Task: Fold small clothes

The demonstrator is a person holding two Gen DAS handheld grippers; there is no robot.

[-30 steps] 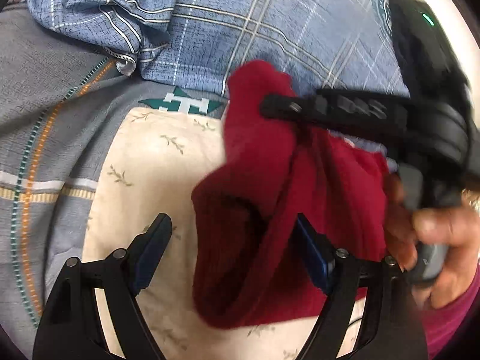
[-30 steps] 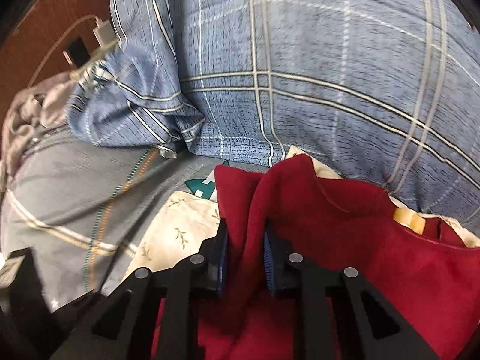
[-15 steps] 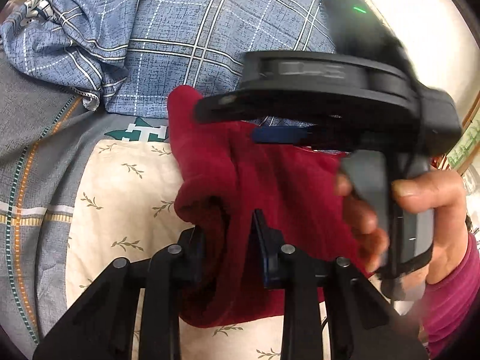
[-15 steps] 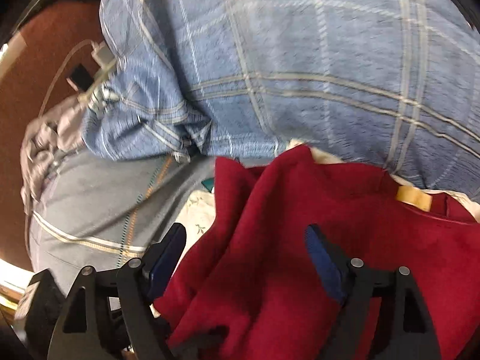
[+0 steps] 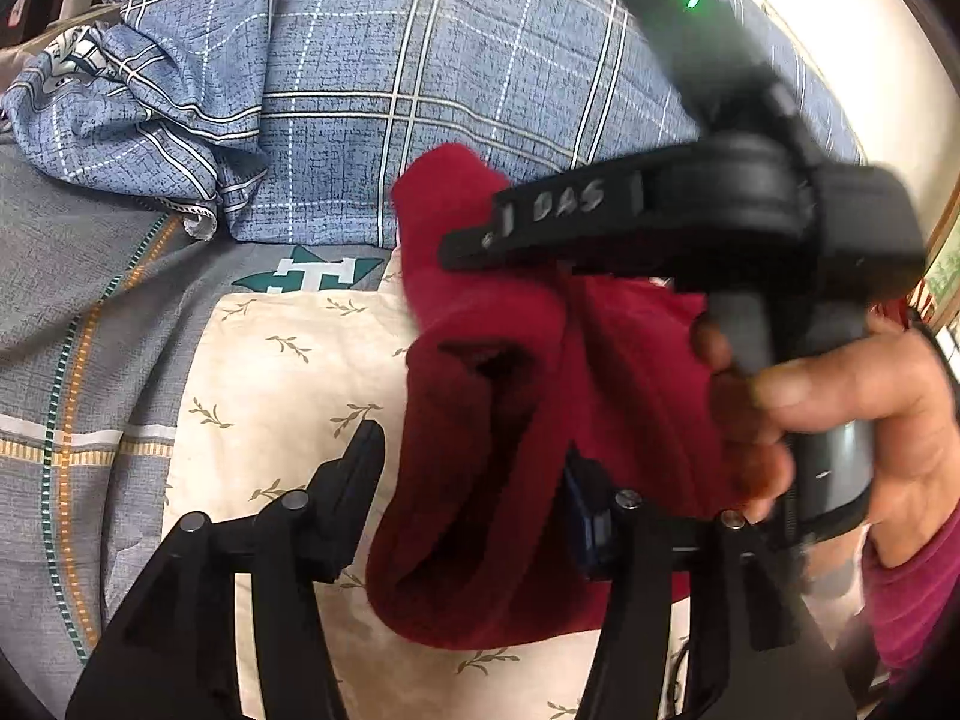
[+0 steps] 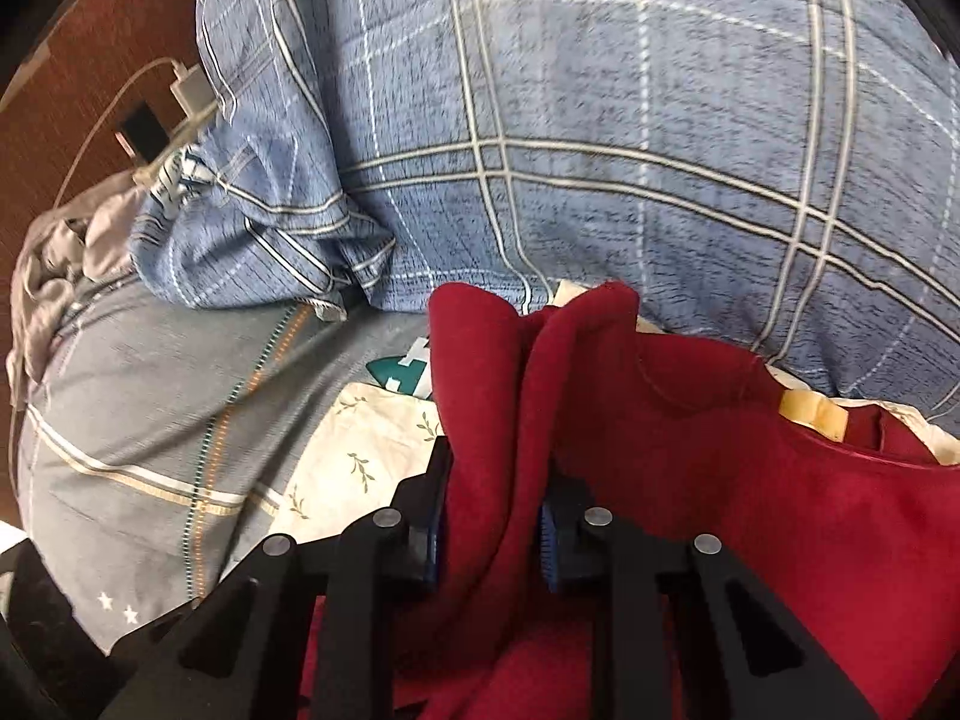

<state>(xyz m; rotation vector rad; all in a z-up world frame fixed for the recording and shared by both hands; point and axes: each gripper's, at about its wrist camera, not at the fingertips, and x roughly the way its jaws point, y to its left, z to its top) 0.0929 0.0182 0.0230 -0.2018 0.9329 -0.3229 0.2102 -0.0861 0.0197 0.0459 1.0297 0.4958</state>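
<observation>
A: Red garment [image 5: 630,372], small, soft fleecy cloth. Bunched, not flat; lifted off the cream pillow [image 5: 288,372].

B: Confirmed from the right wrist view. A vertical pleat of it [image 6: 498,450] stands up, its top corner just in front of the blue plaid pillow [image 6: 600,120].

A: Lower part hangs as a rolled loop over the cream pillow, with a dark hollow in the fold.

B: Neckline seam curves across the wider part, right of the pleat. Tan label [image 6: 813,411] at the collar, near the plaid pillow's lower edge.

A: Colour uniform deep red, no print.
</observation>
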